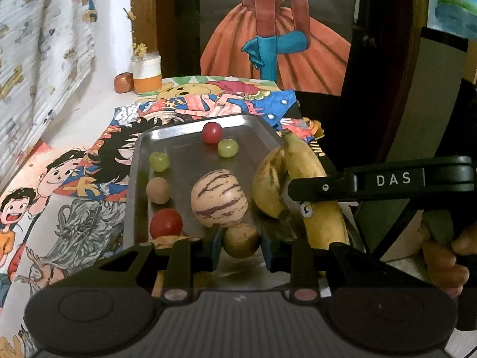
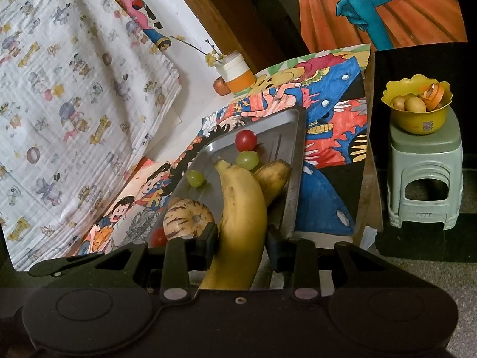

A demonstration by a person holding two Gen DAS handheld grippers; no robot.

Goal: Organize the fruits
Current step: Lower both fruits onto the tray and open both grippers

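Left gripper [image 1: 241, 246]: clamped on a small brown round fruit [image 1: 241, 240] at the near edge of the steel tray [image 1: 135, 179], blue pads touching both its sides.
Right gripper [image 2: 242, 240]: closed around the lower half of a yellow banana [image 2: 243, 208], whose tip reaches toward 12 o'clock over the tray.
Beside the banana: a second, spotted banana [image 2: 272, 180] lies touching it at 1 o'clock.
On the tray: a striped pale melon [image 1: 219, 198] sits just beyond the brown fruit at 11 o'clock; red and green grapes and a tan ball lie scattered farther off.
Off the table: a yellow bowl [image 2: 416, 107] of fruit stands on a grey stool [image 2: 424, 179], well apart at 2 o'clock.
Risk, left: the round fruit could squirt from the pads and roll off the tray.
Risk, right: lifting the banana may drag its neighbour or knock the grapes loose.
Risk, both: the two grippers work close together and could collide.
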